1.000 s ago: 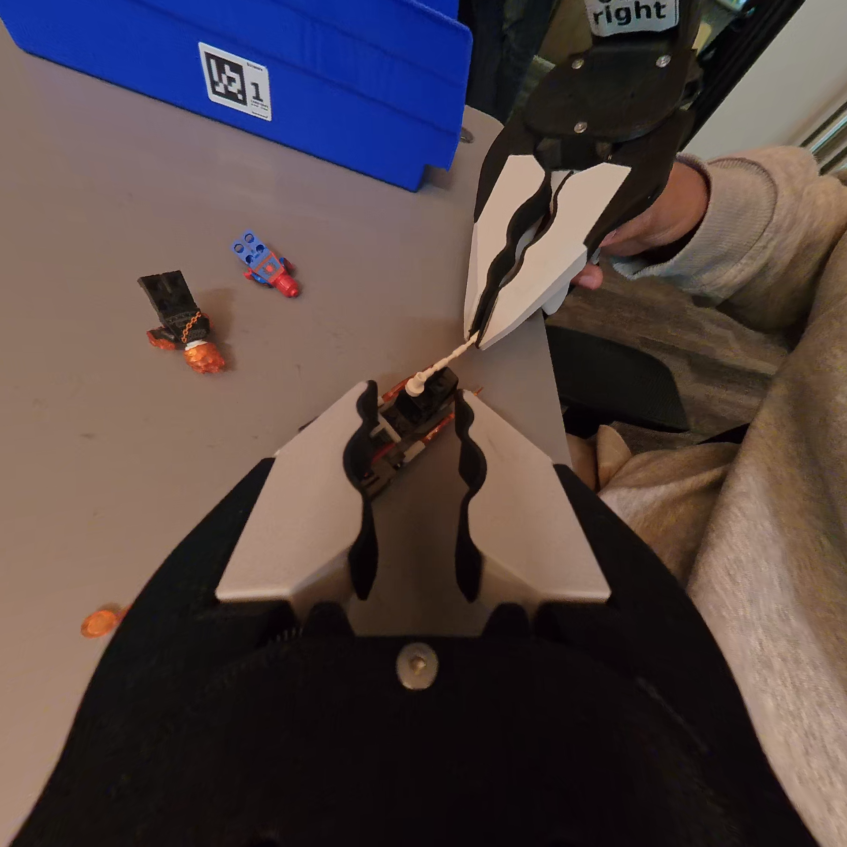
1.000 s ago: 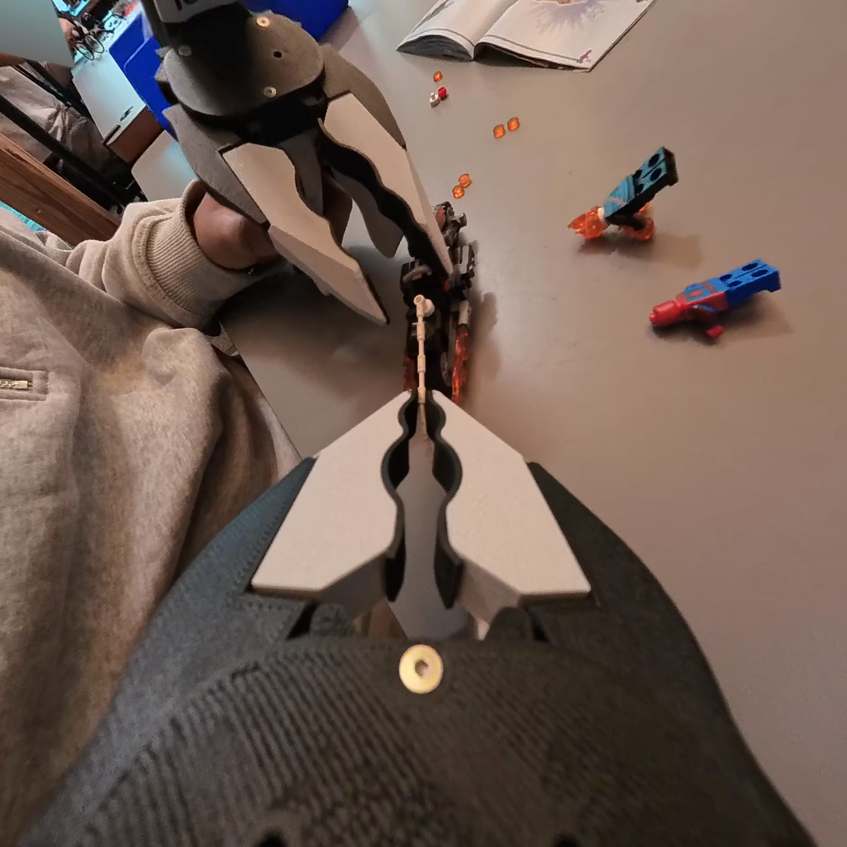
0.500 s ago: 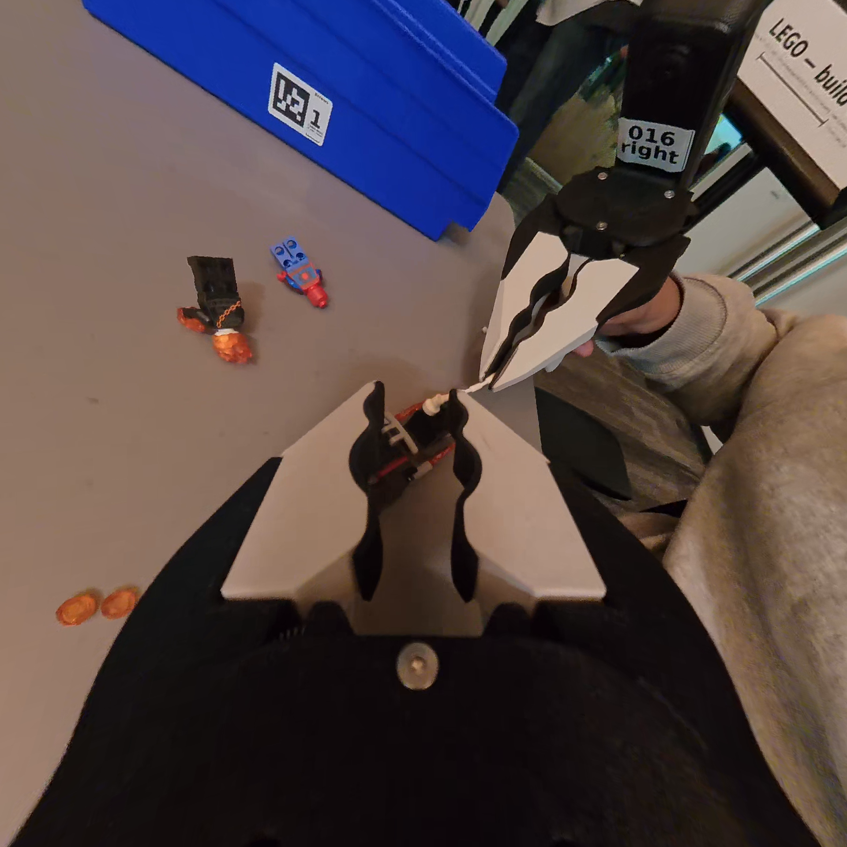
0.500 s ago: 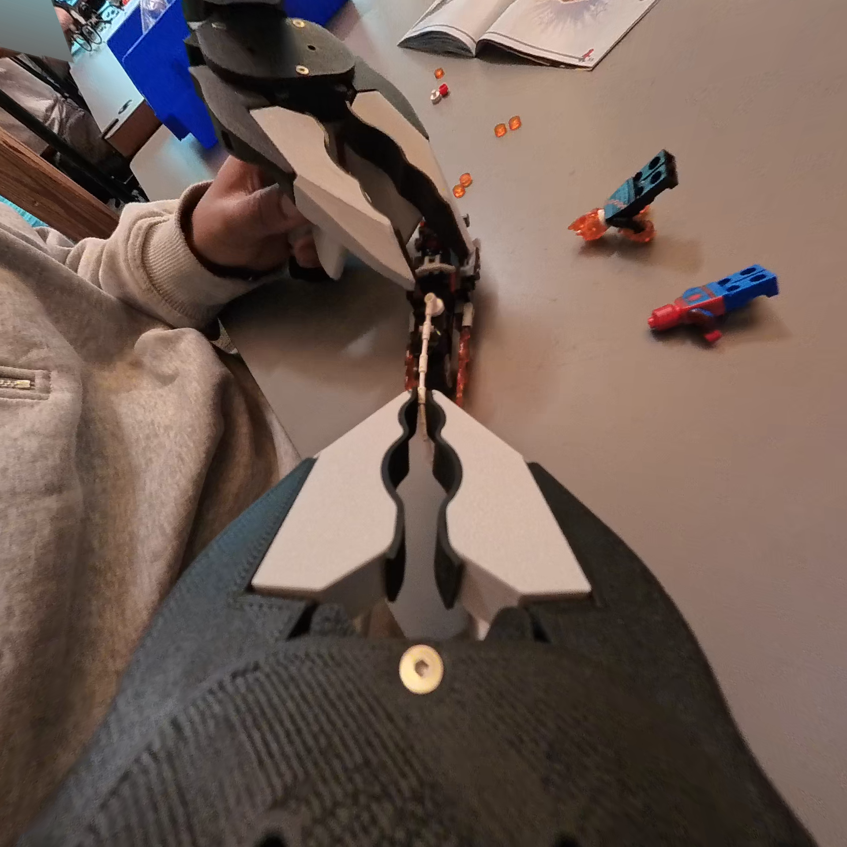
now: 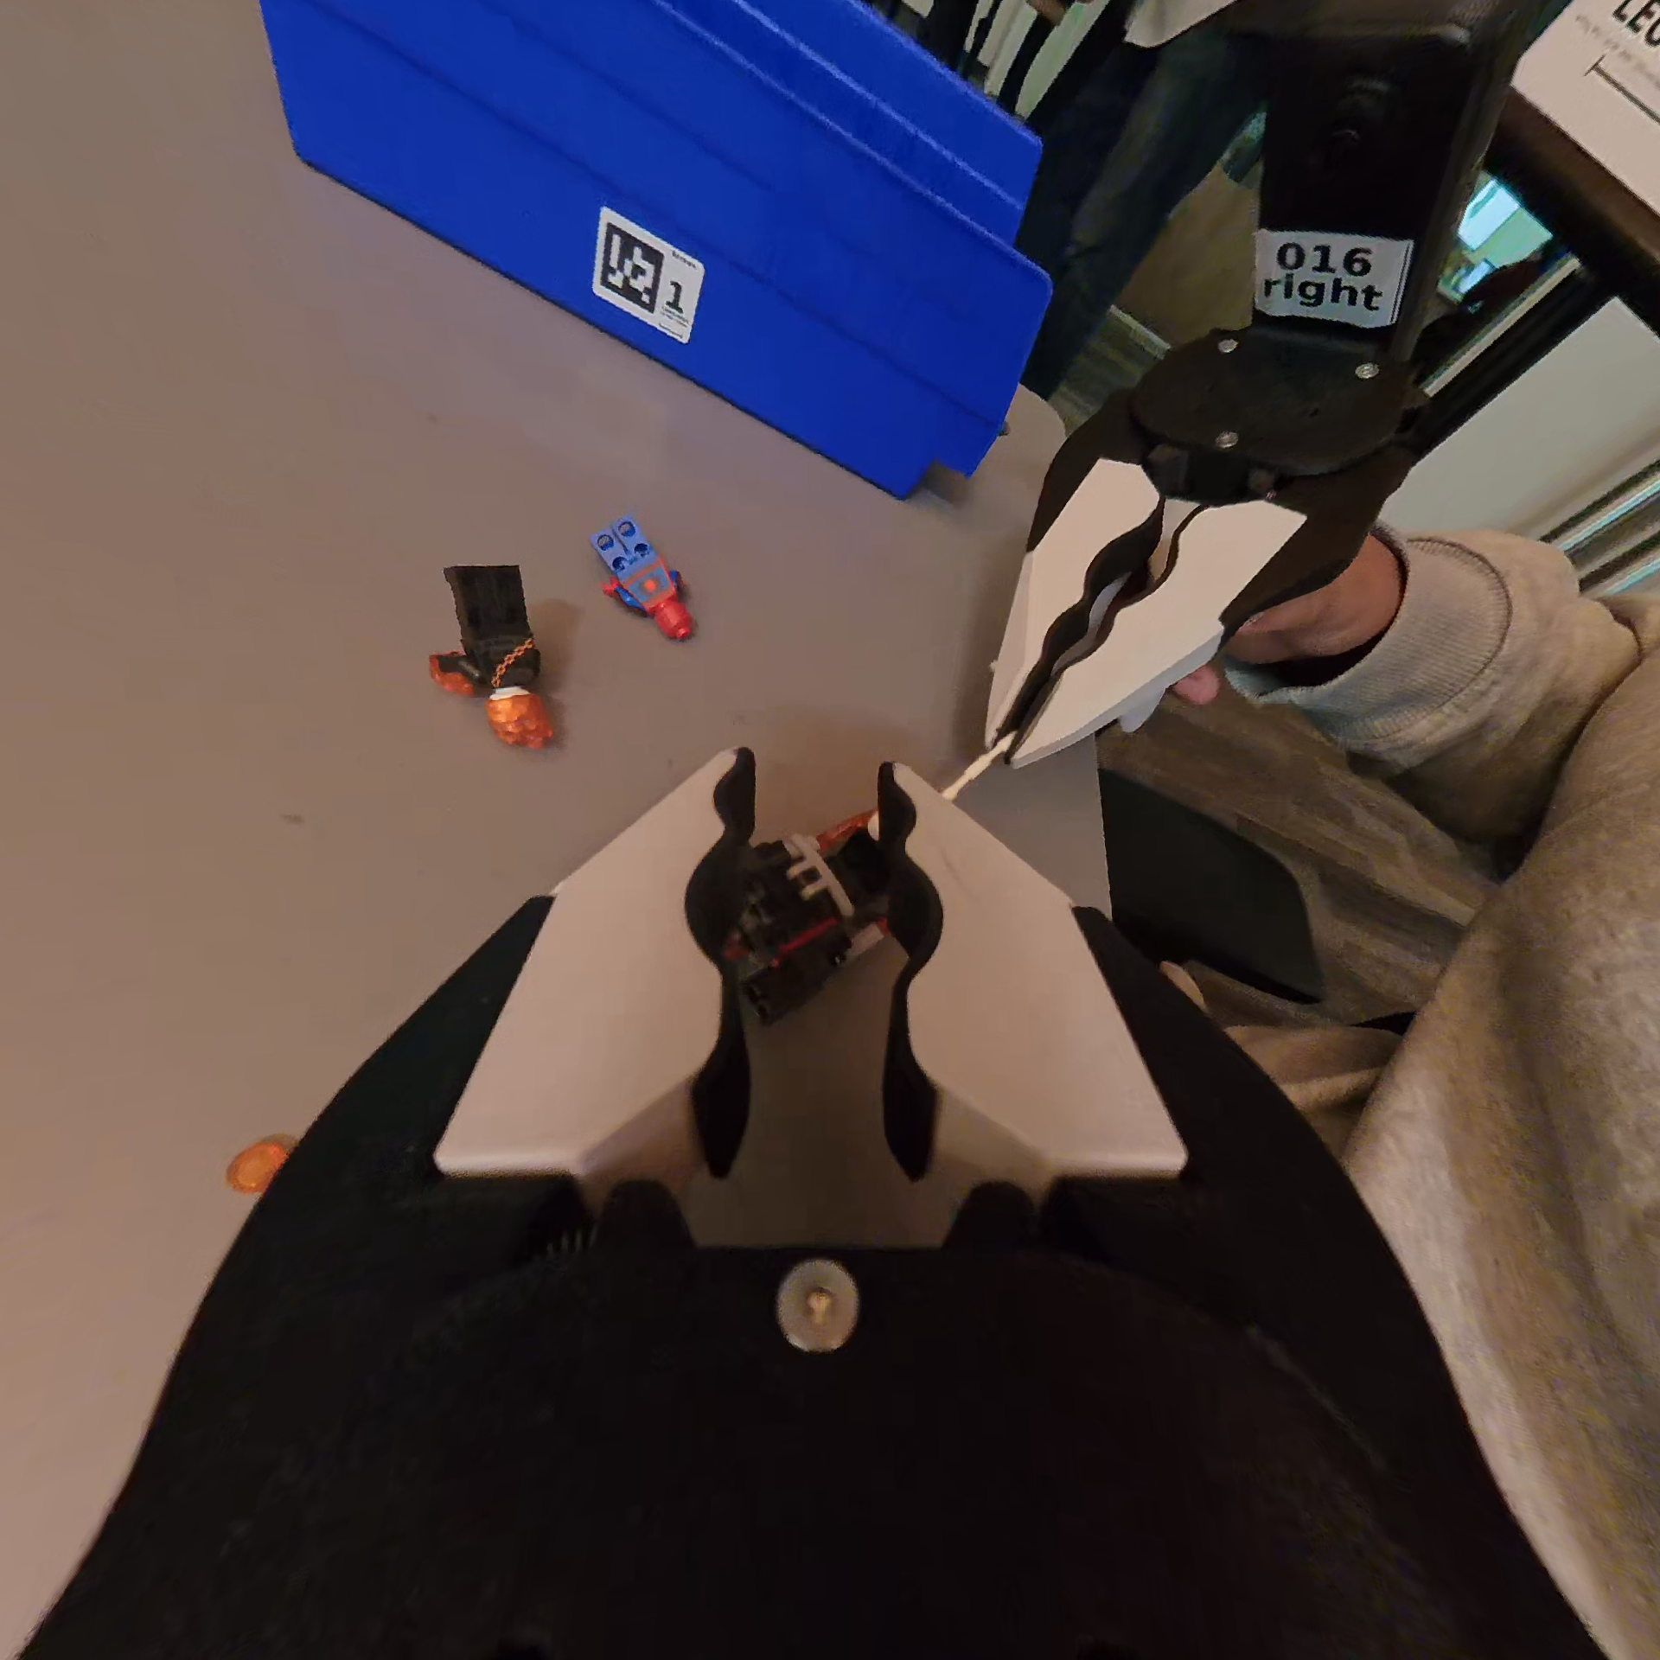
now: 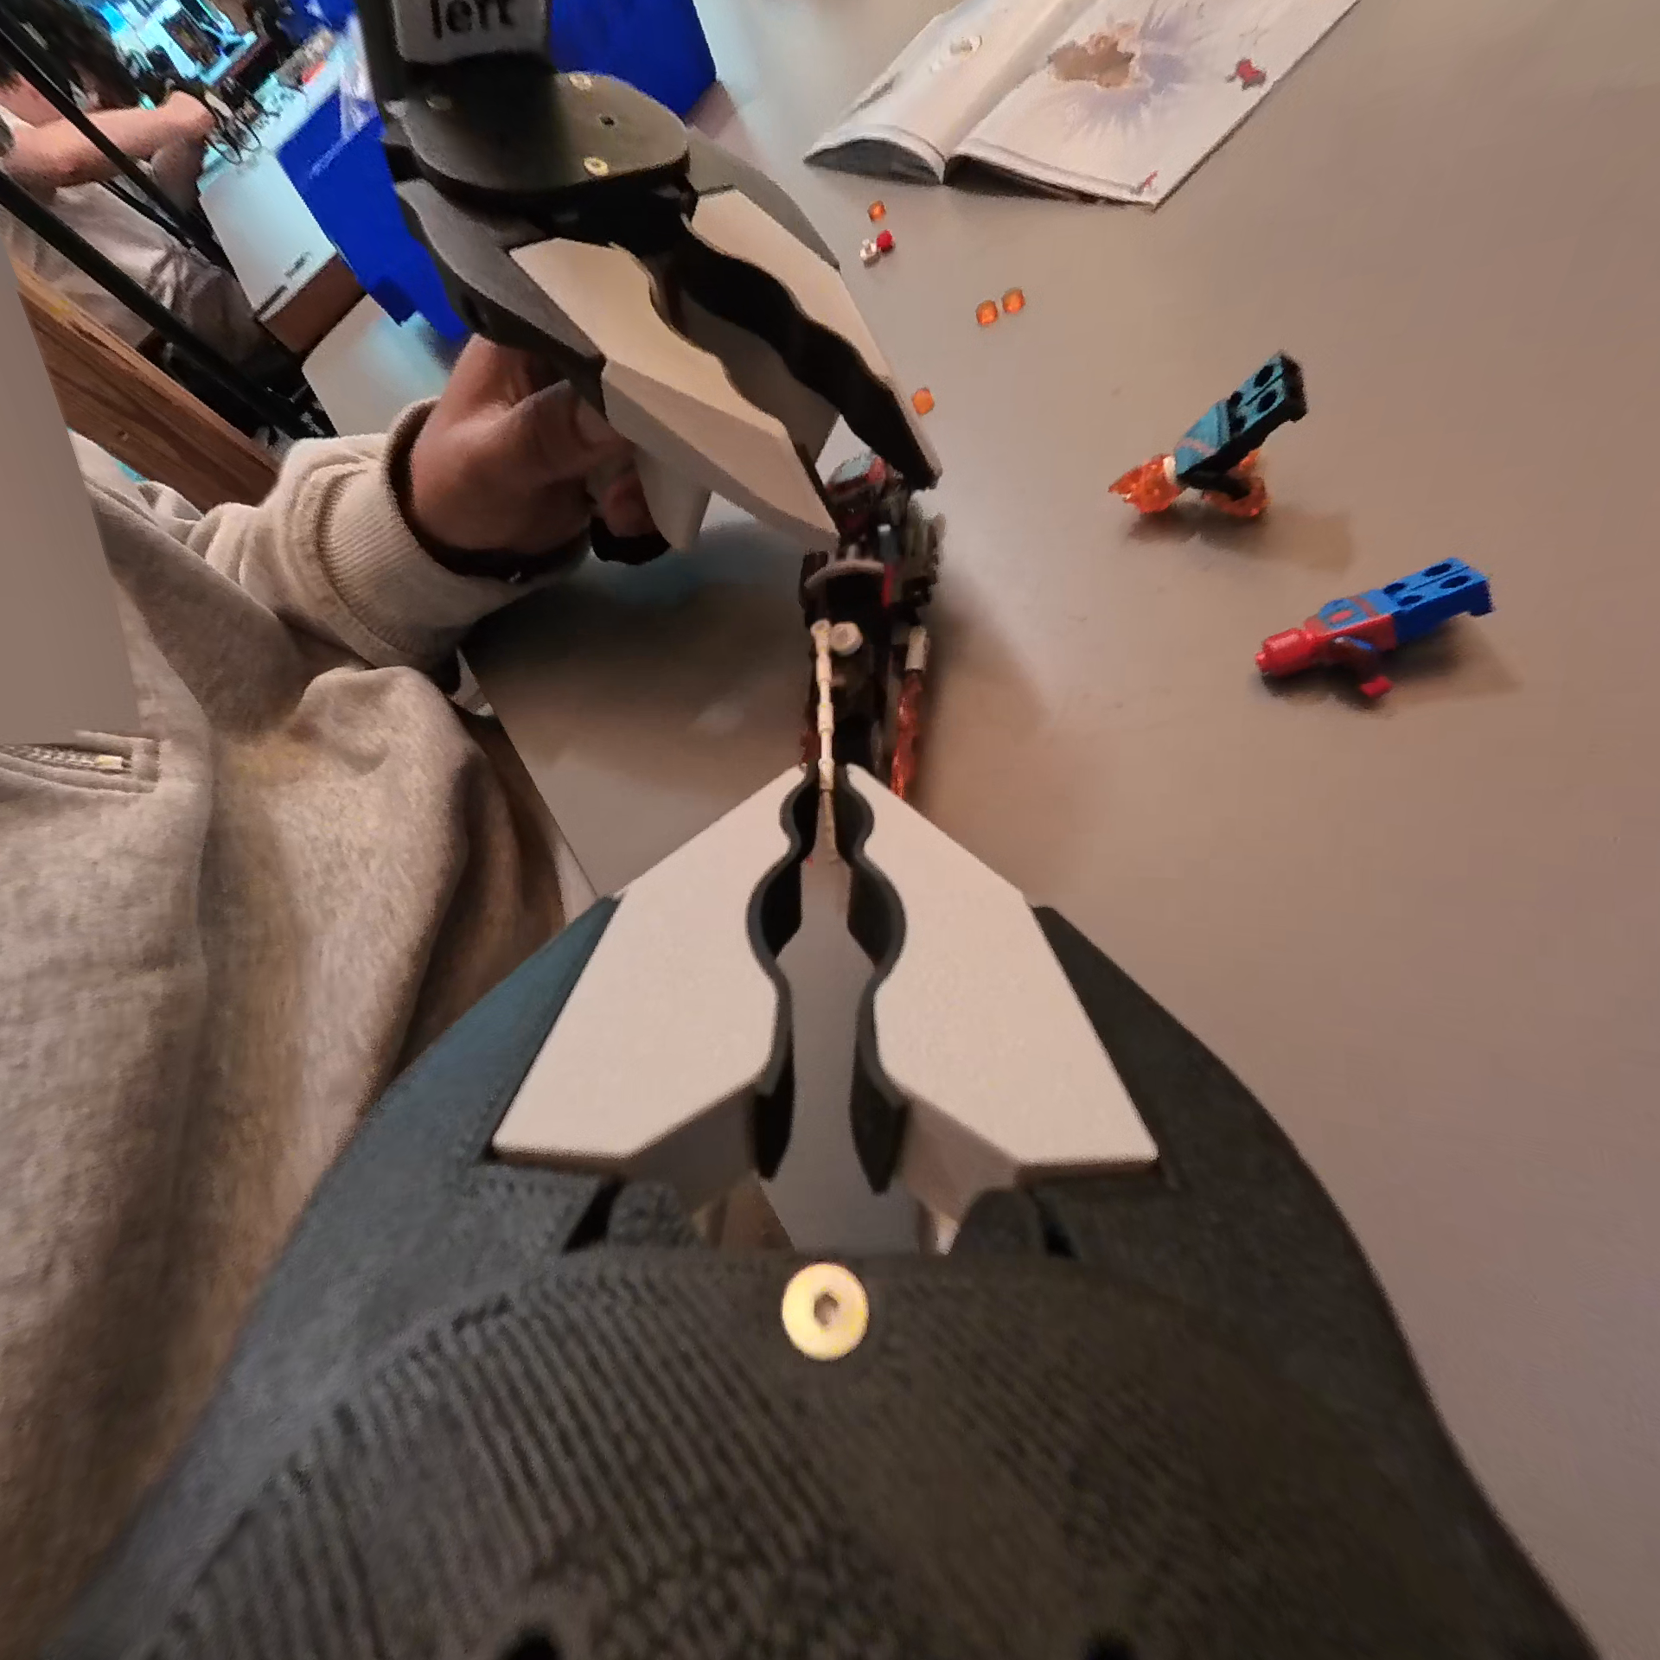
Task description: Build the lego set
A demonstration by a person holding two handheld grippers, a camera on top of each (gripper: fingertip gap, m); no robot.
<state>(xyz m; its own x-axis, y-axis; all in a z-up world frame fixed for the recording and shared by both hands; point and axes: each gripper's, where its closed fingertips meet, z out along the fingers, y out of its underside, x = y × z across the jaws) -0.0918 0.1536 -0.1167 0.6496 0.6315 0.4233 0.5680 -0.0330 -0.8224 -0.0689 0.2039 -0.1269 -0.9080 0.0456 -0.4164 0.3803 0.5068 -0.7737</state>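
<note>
Grey laminate runs under everything here, and going left to right across my bench [image 5: 225,404] I first meet a loose translucent orange stud [image 5: 256,1161] at the left edge, then a black minifigure with an orange flame head [image 5: 492,656] and a blue and red minifigure [image 5: 642,584] lying well apart from my work, with a blue plastic bin [image 5: 629,153] behind them. Next comes my left gripper [image 5: 813,772], its fingers spread around the small black and red brick-built vehicle with orange flame pieces [image 5: 808,907]; the fingers bracket it rather than squeeze it, and I cannot tell if either pad truly touches. Rightmost, my right gripper [image 6: 825,781] has its tips pressed together on a thin white chain-like rod [image 6: 825,683], whose far end reaches the vehicle's top. An open instruction booklet [image 6: 1078,99] lies far off. I judge the vehicle light and rigid but fragile at its joints: the flame parts and side clips would pop off under a sideways squeeze, so I would hold it across the solid black core, low down, and keep it pressed on the bench. The white rod looks slender, smooth and probably flexible, apt to swivel or slip in a tip pinch, so I would grip it close to its connecting end and push straight along its length.
</note>
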